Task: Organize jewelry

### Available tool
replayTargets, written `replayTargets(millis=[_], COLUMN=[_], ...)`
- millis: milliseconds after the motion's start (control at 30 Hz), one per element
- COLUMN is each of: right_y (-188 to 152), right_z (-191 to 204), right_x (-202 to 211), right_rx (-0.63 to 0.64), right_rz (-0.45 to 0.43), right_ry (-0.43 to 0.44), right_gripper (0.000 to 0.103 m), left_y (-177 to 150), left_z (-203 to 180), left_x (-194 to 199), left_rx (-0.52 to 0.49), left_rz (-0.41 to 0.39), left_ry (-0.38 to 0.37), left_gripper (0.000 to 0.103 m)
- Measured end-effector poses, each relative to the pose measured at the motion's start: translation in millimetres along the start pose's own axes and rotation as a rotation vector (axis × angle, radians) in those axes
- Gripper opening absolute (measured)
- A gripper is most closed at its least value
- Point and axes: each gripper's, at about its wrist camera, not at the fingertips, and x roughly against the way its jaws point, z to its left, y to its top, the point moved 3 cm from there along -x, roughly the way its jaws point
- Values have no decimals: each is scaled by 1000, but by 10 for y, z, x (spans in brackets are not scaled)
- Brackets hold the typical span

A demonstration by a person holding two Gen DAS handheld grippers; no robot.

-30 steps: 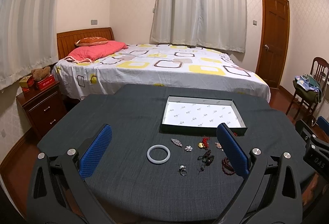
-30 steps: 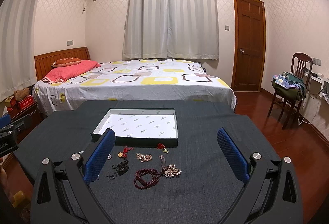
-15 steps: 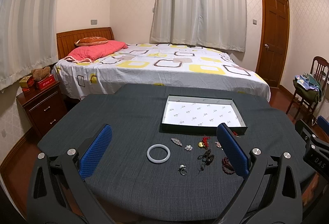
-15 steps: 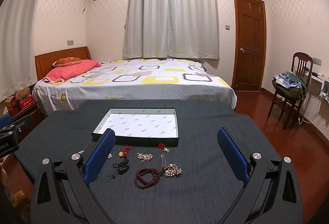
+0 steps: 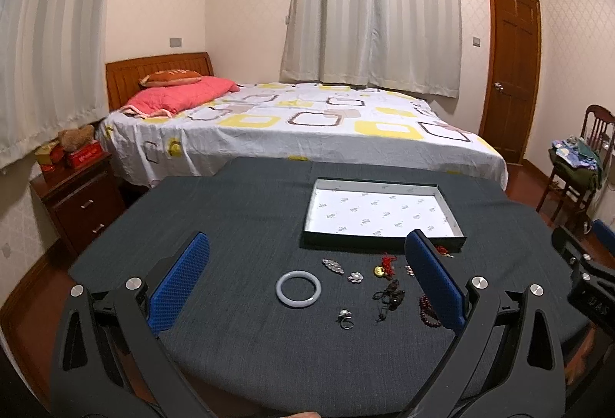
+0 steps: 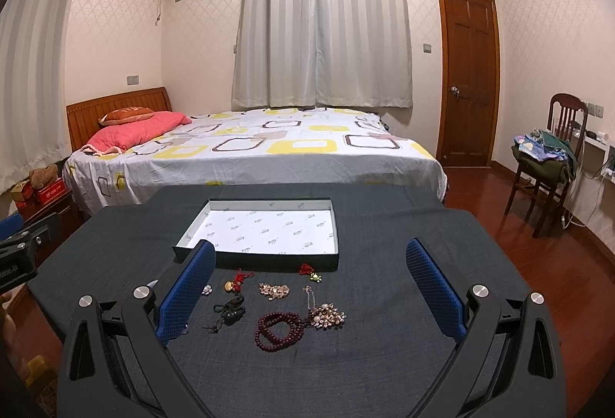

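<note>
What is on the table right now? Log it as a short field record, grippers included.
surface: table under dark grey cloth
box: shallow open tray, white lining, nothing inside
white bangle: flat on cloth, in front of tray
dark red bead bracelet: loose on cloth, touching the beige cluster piece
other pieces: small brooches, ring, red-corded charms, black cord, all outside tray
left gripper: open, holding nothing
right gripper: open, holding nothing

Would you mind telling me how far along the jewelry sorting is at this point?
Nothing looks done yet: the tray holds only its printed liner. Nothing is in hand either; the left gripper and right gripper are both open and empty above the table. Everything is left: the white bangle, ring, dark red bead bracelet and the other small pieces lie on the cloth in front of the tray.
</note>
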Motion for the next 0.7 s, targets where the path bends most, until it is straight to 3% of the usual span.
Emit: replayTargets(millis=[267,500,700], right_y=[-380,-816,-1016], right_z=[-75,-217,-303], right_x=[-412,-913,-1149], right_rx=[-10,-30,-39], right_rz=[32,162,210], right_ry=[-5,-28,-45], right_gripper=[97,97,97], left_y=[-379,-801,-940], left_z=[37,214,194], left_x=[-592,-1351,-1865], left_rx=[-34,8,-16], left_rz=[109,223,290], left_ry=[-27,1,30], left_gripper=[99,99,99])
